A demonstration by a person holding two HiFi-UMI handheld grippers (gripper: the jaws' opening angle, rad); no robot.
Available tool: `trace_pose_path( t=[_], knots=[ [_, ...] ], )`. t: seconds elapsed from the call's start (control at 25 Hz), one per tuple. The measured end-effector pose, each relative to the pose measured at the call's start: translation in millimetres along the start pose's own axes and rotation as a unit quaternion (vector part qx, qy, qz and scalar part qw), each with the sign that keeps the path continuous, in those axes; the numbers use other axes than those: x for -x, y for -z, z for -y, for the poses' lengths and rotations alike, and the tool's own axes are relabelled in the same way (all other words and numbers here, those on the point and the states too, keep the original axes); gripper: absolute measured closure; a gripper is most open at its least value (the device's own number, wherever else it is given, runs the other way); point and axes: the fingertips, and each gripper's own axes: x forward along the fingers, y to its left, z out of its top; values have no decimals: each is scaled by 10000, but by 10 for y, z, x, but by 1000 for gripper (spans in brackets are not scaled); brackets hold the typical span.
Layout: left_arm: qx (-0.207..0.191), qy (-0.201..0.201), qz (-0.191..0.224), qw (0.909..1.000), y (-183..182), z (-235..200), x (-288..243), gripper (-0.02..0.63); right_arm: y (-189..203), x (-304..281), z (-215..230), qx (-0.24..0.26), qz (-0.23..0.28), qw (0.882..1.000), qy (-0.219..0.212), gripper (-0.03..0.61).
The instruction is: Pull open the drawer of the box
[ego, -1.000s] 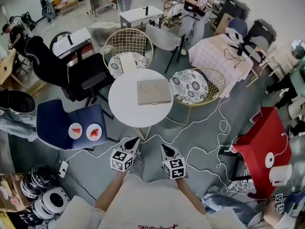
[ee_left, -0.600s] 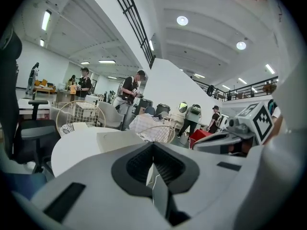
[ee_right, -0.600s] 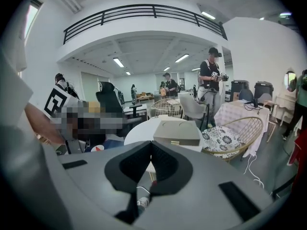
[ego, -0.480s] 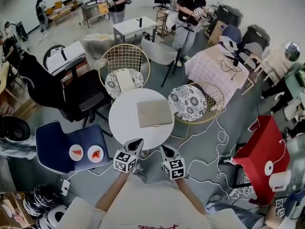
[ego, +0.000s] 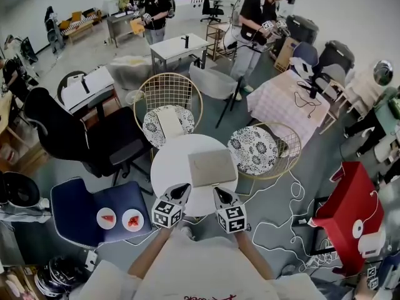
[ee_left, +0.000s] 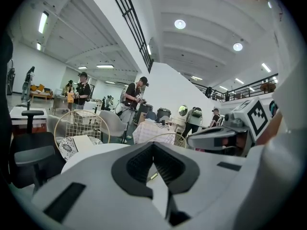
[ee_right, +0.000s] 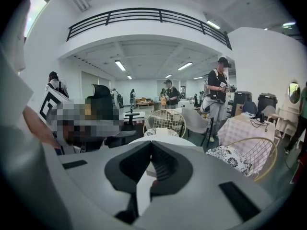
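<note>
A flat tan box [ego: 212,167] lies on the small round white table [ego: 172,167], right of its middle. My left gripper [ego: 184,187] and right gripper [ego: 217,191] hover side by side at the table's near edge, just short of the box. Both point at it, and both are shut with nothing held. In the left gripper view the left gripper [ee_left: 153,145] has its jaws met at the tips, and a tan strip with a small brass pull [ee_left: 153,177] shows in the slit below. The right gripper [ee_right: 151,144] looks the same, with the table [ee_right: 165,140] beyond it.
Two gold wire chairs with patterned cushions [ego: 167,122] [ego: 254,150] stand behind and to the right of the table. A blue chair [ego: 84,206] with two plates is at the left, and a black office chair [ego: 69,130] beyond it. White cables [ego: 284,195] trail toward a red table [ego: 345,205]. People stand at the back.
The view has closed in on the round table. Both grippers, still shut, now reach its near edge, closer to the box than a second ago.
</note>
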Motion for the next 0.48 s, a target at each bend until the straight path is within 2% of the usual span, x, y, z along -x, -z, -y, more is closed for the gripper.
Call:
trace_pose_path(
  t=[0.48],
  knots=[
    [236,-155,-135,9995,147,-207,-92,603,67,-297,89,-8,-245,9995,-174,563]
  ],
)
